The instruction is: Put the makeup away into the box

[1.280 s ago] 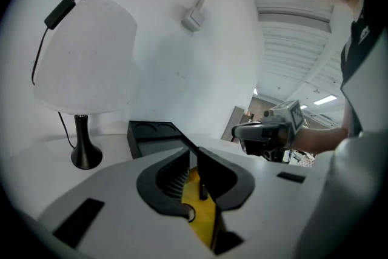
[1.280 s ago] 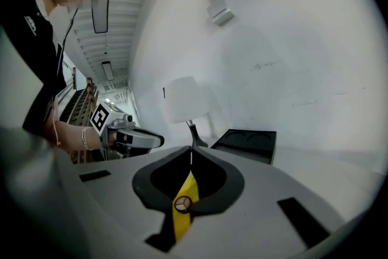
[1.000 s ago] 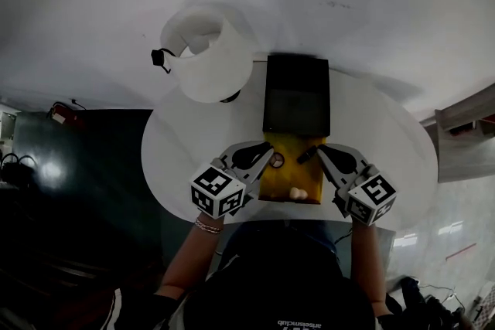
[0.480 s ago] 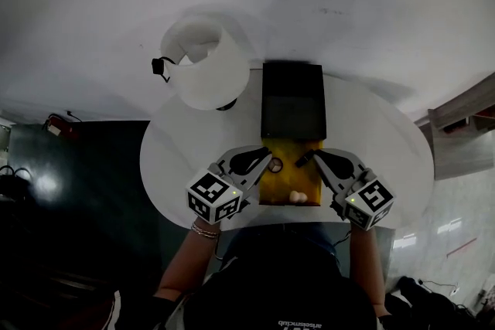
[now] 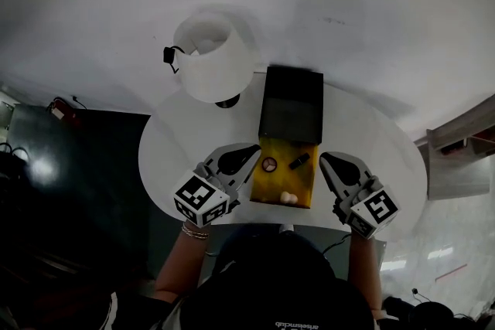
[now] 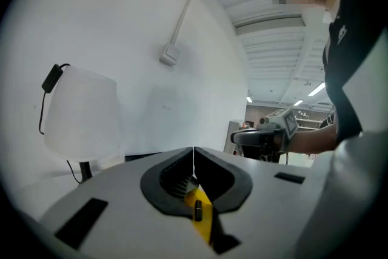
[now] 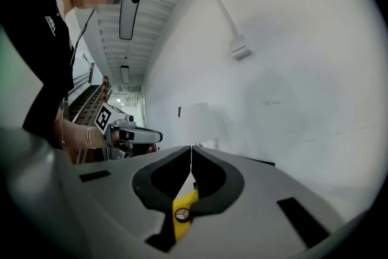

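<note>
White round surface point(image 5: 363, 127) is carrying the yellow box point(image 5: 280, 188), makeup lying inside: compact point(image 5: 269, 164) nearer the left gripper point(image 5: 256, 150), black tube point(image 5: 299, 161) slanting toward the right gripper point(image 5: 324, 159). Both are hovering empty, jaws together, the left's just closing.

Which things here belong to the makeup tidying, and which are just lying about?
Part of the job: box, round compact, dark tube, pale puff, left gripper, right gripper.
Just there: lamp, table.
</note>
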